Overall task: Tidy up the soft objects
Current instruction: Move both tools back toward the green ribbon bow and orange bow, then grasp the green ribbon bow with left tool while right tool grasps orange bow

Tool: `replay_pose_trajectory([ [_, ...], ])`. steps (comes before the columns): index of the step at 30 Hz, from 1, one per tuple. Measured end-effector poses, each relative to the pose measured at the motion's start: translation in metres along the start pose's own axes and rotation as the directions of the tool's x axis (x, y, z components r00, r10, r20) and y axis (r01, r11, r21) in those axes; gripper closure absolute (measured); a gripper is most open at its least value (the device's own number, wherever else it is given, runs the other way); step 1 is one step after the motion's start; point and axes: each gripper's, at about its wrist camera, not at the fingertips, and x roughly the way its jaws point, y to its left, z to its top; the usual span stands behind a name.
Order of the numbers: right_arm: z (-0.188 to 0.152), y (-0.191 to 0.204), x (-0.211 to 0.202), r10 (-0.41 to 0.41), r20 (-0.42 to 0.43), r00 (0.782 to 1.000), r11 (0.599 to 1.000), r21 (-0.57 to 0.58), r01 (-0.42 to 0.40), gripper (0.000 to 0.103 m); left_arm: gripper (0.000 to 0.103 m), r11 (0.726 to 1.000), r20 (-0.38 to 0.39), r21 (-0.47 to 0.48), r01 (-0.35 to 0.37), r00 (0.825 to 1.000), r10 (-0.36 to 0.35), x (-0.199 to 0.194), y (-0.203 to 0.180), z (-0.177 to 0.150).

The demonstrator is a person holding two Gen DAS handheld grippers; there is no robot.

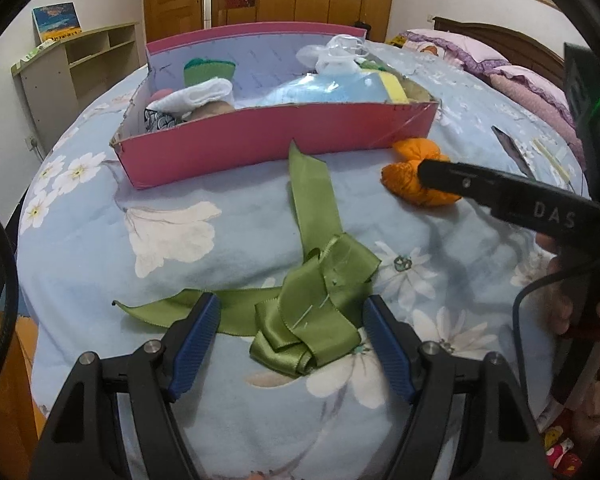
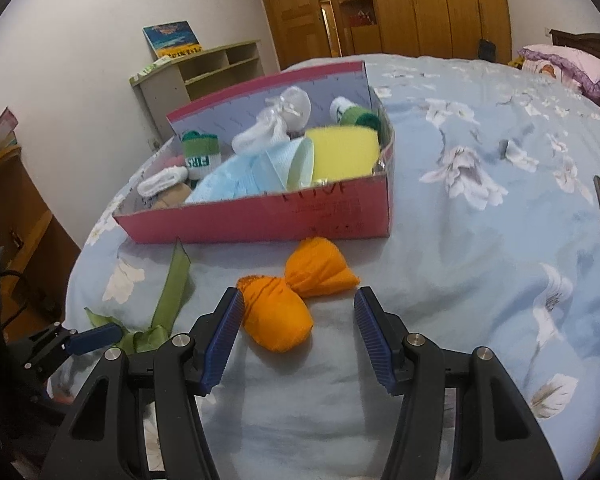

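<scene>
With both claws spread and gripping nothing, two pickups ahead. Green ribbon [image 1: 320, 304] lying loose on the bedspread [image 1: 172, 248], low centre of the left view, between the left gripper [image 1: 290, 334] pads. Orange pouch [image 2: 284, 300] at centre of the right view, its nearer lobe by the right gripper [image 2: 298, 338], left pad seemingly touching.

Risks: slippery ribbon sliding out, or tails trailing and snagging the box [image 2: 260, 220] rim; pads pinching bedspread too; pouch caught by one lobe and drooping.

Writing: "FIRS" upside down on a green-banded sock [image 2: 200, 154]; "DAS" on the right gripper's finger; faint print on the box front, unreadable.
</scene>
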Motion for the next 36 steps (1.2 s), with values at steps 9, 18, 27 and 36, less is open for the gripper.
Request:
replay_pose_trajectory([
  [9,-0.005,0.003,0.013,0.021,-0.030,0.999,1.000,0.004,-0.021,0.038,0.016,0.999,-0.004,-0.014,0.049,0.999,-0.049,0.005,0.005,-0.002],
  [18,-0.009,0.003,0.018,0.024,-0.036,0.999,1.000,-0.001,-0.024,0.036,0.014,0.998,0.007,0.052,0.036,0.999,-0.036,0.004,-0.001,-0.009],
  [27,-0.016,0.003,0.016,0.028,-0.005,1.000,1.000,-0.003,-0.028,0.036,0.031,0.999,0.061,0.027,0.038,0.997,-0.039,-0.004,0.004,-0.011],
  [36,-0.022,0.001,0.008,0.041,0.045,0.998,0.999,0.007,-0.042,0.050,0.075,0.998,0.100,-0.003,0.057,0.993,-0.057,-0.014,0.009,-0.006],
])
